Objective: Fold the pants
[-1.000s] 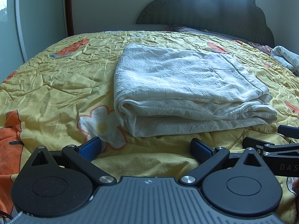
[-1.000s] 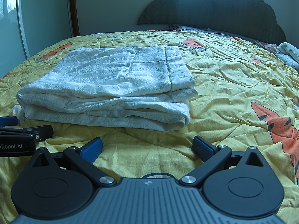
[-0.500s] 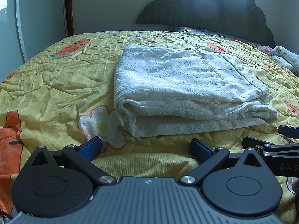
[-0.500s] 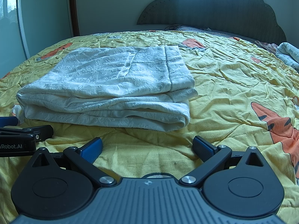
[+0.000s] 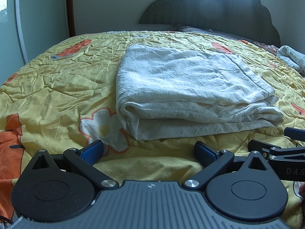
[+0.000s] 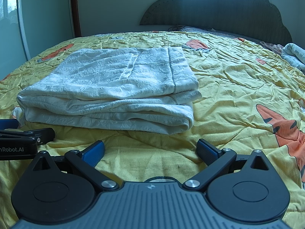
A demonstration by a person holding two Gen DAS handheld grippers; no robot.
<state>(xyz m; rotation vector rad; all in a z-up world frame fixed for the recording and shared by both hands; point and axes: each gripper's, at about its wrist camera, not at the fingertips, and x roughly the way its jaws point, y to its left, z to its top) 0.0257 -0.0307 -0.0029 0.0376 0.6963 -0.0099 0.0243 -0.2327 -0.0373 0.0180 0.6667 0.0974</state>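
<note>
The white textured pants (image 5: 190, 87) lie folded in a flat, layered rectangle on the yellow bedspread (image 5: 57, 87); they also show in the right wrist view (image 6: 114, 93). My left gripper (image 5: 148, 150) is open and empty, resting low just in front of the fold's near left corner. My right gripper (image 6: 150, 150) is open and empty, just in front of the near right corner. Each gripper shows at the edge of the other's view: the right one (image 5: 286, 145) and the left one (image 6: 24, 135).
The bedspread (image 6: 238, 87) is crumpled, with orange animal and white flower prints. A dark scalloped headboard (image 5: 219, 13) stands at the far end. A rolled light cloth (image 5: 291, 59) lies at the far right edge. A glass door (image 6: 38, 24) is at the left.
</note>
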